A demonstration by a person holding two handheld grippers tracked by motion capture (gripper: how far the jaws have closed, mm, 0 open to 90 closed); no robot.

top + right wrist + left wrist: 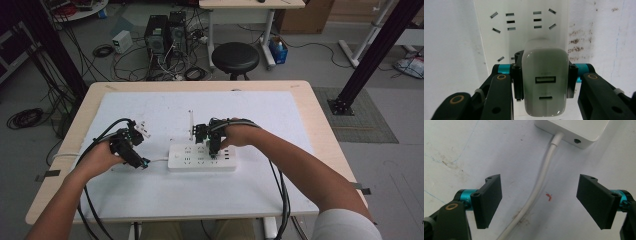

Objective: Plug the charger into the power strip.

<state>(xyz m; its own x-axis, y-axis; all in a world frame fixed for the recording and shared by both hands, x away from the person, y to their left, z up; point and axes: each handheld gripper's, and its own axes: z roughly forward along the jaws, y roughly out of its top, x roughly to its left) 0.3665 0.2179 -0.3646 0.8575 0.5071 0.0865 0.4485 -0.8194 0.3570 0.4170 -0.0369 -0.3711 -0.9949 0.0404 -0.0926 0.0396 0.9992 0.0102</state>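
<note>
We are working at one table [310, 107] with one white mat [150, 190] on it, and on that mat one white power strip [186, 161] is lying. Our right gripper [214, 148] is pinching one white charger [545, 82] between its two jaws, which are pressing on its two sides, and holding it over the strip's sockets (two ports are facing the right gripper view's camera, one above the other). Our left gripper [539, 203] is hovering just left of the strip's end, its two jaws spread wide and gripping nothing; the strip's one white cable [541, 180] is running across the mat between them. One black stool [235, 57] is standing beyond the table.
</note>
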